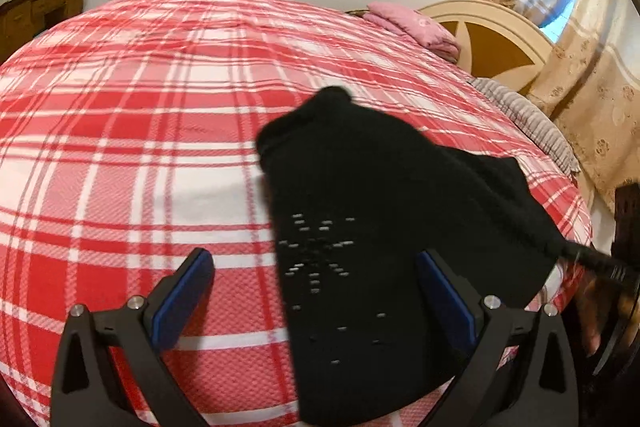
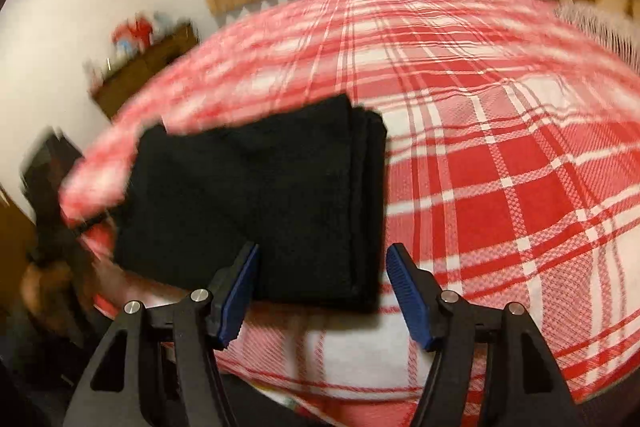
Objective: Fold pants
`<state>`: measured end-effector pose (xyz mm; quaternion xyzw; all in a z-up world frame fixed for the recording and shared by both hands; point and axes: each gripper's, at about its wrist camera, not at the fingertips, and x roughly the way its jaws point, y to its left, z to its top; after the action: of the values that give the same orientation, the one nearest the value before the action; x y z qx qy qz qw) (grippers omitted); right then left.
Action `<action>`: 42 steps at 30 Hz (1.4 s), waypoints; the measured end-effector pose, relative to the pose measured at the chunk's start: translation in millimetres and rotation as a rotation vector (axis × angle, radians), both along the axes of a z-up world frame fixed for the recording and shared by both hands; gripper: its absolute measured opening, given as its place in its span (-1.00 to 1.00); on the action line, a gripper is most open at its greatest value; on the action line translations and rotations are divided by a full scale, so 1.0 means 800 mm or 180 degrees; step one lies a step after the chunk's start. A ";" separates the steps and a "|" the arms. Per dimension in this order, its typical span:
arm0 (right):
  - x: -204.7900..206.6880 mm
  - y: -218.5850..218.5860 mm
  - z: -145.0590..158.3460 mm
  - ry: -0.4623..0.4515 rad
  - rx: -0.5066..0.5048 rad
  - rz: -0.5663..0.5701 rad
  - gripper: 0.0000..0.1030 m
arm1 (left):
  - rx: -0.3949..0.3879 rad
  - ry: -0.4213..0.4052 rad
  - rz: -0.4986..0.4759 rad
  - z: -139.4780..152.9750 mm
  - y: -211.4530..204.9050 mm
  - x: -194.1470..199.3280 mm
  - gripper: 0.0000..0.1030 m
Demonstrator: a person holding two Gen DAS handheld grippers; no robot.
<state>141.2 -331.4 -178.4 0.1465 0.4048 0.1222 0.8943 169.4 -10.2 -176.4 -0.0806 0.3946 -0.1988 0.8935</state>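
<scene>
While the black pants [image 2: 256, 203] lie folded into a thick rectangle near the bed's close edge, I keep both grippers above them with nothing held. In the right wrist view the bundle sits at about ten o'clock from the right gripper [image 2: 322, 293], whose jaws stand apart and empty, the left blue pad over the cloth's near edge and the right pad over the red plaid bedspread [image 2: 500, 163]. The left gripper [image 1: 316, 301] is likewise released, its jaws wide, with the pants running from six o'clock up toward one o'clock between and beyond them; whether either pad brushes the fabric I cannot tell. I judge the cloth soft, light and limp, with stacked layers at the far right corner likely to slide apart, so I would pinch through all layers at a folded edge rather than a single ply. No containers show; folded pink bedding [image 1: 416, 27] rests by the headboard [image 1: 492, 39] at one o'clock.
</scene>
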 end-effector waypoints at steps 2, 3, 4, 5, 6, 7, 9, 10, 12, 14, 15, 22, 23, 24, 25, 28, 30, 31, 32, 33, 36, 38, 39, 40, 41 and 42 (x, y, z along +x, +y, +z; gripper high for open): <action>0.009 -0.018 0.004 -0.0029 0.0257 -0.0135 0.28 | -0.0020 -0.0015 -0.0087 0.001 -0.007 0.000 1.00; 0.017 -0.026 0.002 -0.0001 0.0359 -0.0170 0.28 | -0.0032 -0.0008 -0.0131 -0.001 -0.010 0.001 1.00; 0.028 -0.035 -0.003 0.0054 0.0476 -0.0228 0.28 | -0.0047 -0.0001 -0.0179 -0.002 -0.013 0.002 1.00; 0.036 -0.038 -0.007 0.0105 0.0558 -0.0235 0.27 | -0.0041 0.0004 -0.0209 -0.003 -0.016 0.003 1.00; 0.044 -0.041 -0.010 0.0158 0.0668 -0.0217 0.19 | -0.0013 -0.0013 -0.0214 -0.003 -0.018 0.004 1.00; 0.054 -0.042 -0.013 0.0193 0.0728 -0.0197 0.12 | -0.0006 -0.0028 -0.0237 -0.002 -0.020 0.005 1.00; 0.069 -0.038 -0.017 0.0256 0.0674 -0.0159 0.03 | -0.0020 -0.0027 -0.0281 -0.002 -0.023 0.008 1.00; 0.077 -0.031 -0.021 0.0308 0.0623 -0.0103 0.02 | -0.0008 -0.0034 -0.0304 -0.002 -0.025 0.010 1.00; 0.085 -0.024 -0.022 0.0293 0.0596 -0.0074 0.02 | 0.0048 -0.0057 -0.0347 -0.003 -0.030 0.012 1.00; 0.084 -0.019 -0.020 0.0294 0.0676 0.0007 0.01 | 0.0063 -0.0067 -0.0403 -0.003 -0.031 0.015 1.00; 0.082 -0.016 -0.021 0.0286 0.0673 0.0053 -0.01 | 0.0033 -0.0055 -0.0417 -0.002 -0.030 0.016 1.00; 0.082 -0.023 -0.037 0.0314 0.0796 0.0017 -0.21 | -0.0087 -0.0011 -0.0496 -0.003 -0.027 0.025 1.00; 0.080 -0.027 -0.038 0.0291 0.0804 0.0010 -0.21 | -0.0096 0.0000 -0.0488 -0.002 -0.028 0.026 1.00; 0.078 -0.025 -0.037 0.0250 0.0794 0.0015 -0.23 | -0.0117 0.0021 -0.0472 -0.001 -0.028 0.028 1.00; 0.076 -0.025 -0.035 0.0201 0.0810 0.0036 -0.27 | -0.0151 0.0048 -0.0451 -0.001 -0.027 0.028 0.99; 0.071 -0.029 -0.035 0.0150 0.1040 0.0072 -0.42 | -0.0258 0.0094 -0.0401 0.001 -0.018 0.028 0.83; 0.072 -0.028 -0.035 0.0147 0.1011 0.0080 -0.45 | -0.0353 0.0095 -0.0389 -0.001 -0.010 0.028 0.72; 0.073 -0.026 -0.035 0.0149 0.0974 0.0081 -0.45 | -0.0399 0.0088 -0.0374 -0.002 -0.007 0.028 0.64; 0.074 -0.024 -0.035 0.0140 0.0944 0.0079 -0.45 | -0.0438 0.0090 -0.0360 -0.003 -0.004 0.029 0.63; 0.073 -0.023 -0.034 0.0127 0.0926 0.0074 -0.45 | -0.0471 0.0087 -0.0352 -0.002 -0.003 0.029 0.61; 0.069 -0.022 -0.030 0.0086 0.0947 0.0053 -0.47 | -0.0480 0.0081 -0.0357 -0.001 -0.003 0.027 0.32; 0.063 -0.020 -0.024 0.0037 0.0953 0.0066 -0.48 | -0.0547 0.0129 -0.0422 -0.001 -0.004 0.025 0.02; 0.060 -0.019 -0.021 0.0008 0.0956 0.0075 -0.49 | -0.0589 0.0153 -0.0452 -0.001 -0.003 0.025 -0.14; 0.057 -0.016 -0.016 -0.0025 0.0959 0.0096 -0.49 | -0.0595 0.0159 -0.0464 -0.001 -0.003 0.023 -0.27; 0.055 -0.013 -0.012 -0.0057 0.0953 0.0111 -0.50 | -0.0583 0.0152 -0.0471 0.000 -0.001 0.021 -0.34; 0.053 -0.010 -0.007 -0.0084 0.0940 0.0124 -0.50 | -0.0596 0.0150 -0.0472 0.001 0.001 0.020 -0.48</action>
<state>183.3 -339.5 -183.8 0.2670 0.3734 0.1997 0.8657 185.7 -9.8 -175.6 -0.1389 0.4000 -0.2984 0.8554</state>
